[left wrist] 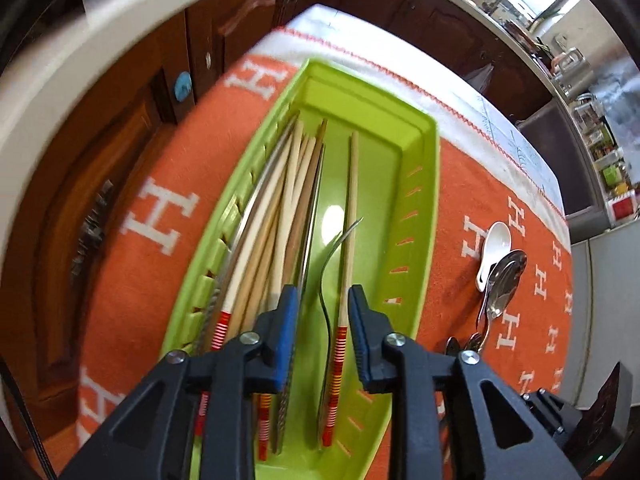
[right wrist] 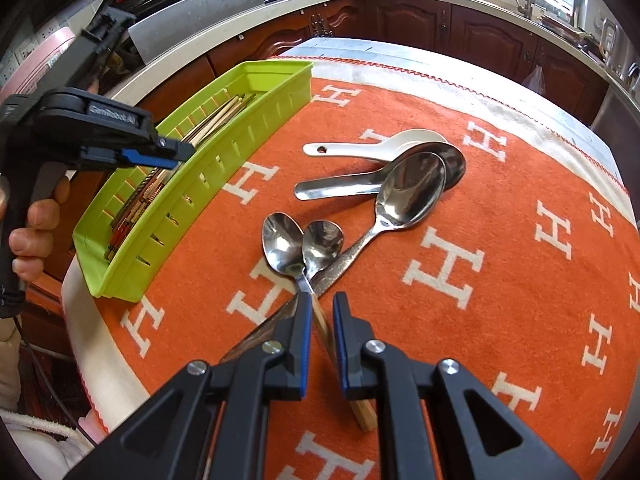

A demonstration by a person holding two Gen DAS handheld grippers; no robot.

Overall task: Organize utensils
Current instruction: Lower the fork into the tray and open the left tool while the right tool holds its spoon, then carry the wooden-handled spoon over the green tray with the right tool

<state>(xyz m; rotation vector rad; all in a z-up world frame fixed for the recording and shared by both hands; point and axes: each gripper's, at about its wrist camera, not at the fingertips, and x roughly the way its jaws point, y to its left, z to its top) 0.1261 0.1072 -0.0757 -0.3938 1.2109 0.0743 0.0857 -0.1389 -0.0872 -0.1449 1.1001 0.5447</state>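
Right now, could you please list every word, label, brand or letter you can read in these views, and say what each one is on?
"H": repeated white letters woven across the orange cloth.
"GenRobot AI", roughly; small, slightly blurred: raised lettering on the body of the left gripper.
Bottles and jars on the far counter: labels too small and blurred to read.

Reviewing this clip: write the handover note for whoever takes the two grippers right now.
Left gripper: open over the green tray, holding nothing.
Right gripper: open, low over the orange cloth, straddling a small spoon's wooden handle, not clamped.
Done: chopsticks and a fork lie in the tray.
Left: five spoons on the cloth, namely the white ceramic spoon, three larger or plain metal ones and the wooden-handled one.
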